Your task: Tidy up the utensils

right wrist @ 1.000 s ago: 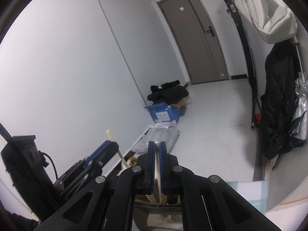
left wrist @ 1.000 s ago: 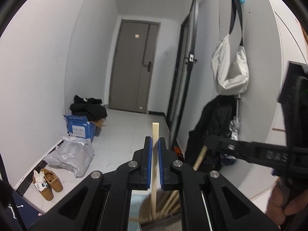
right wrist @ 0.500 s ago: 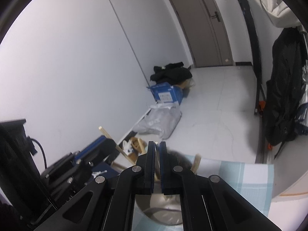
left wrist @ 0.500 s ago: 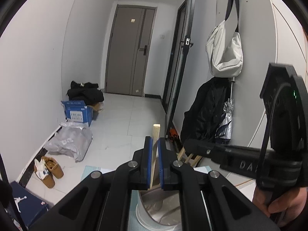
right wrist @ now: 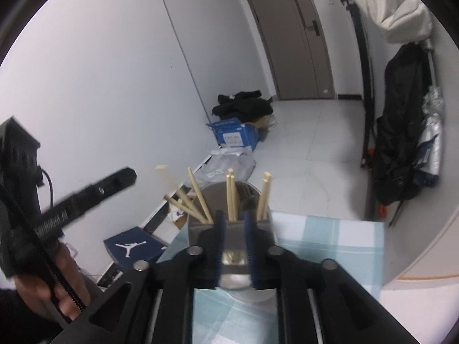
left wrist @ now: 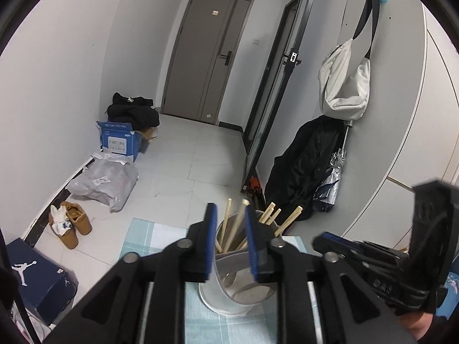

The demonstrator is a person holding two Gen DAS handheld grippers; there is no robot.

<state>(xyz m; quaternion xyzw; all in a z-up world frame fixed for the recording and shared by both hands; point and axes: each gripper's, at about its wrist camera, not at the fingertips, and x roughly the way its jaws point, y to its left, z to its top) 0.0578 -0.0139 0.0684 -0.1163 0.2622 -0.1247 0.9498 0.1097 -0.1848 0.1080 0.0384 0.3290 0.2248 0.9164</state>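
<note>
Both grippers' jaws have just parted, chopsticks (left wrist: 233,226) standing loose in the holder (left wrist: 229,295) beyond them.

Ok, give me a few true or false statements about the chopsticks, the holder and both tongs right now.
1. The pale wooden chopsticks stand in the round metal holder. True.
2. The left tongs clamp a chopstick. False: their jaws have just been opening, pads clear of the sticks.
3. The holder sits on a pale blue checked cloth. True.
4. The right tongs are shut tight. False: their jaws stand apart, just opened, holding nothing.
</note>
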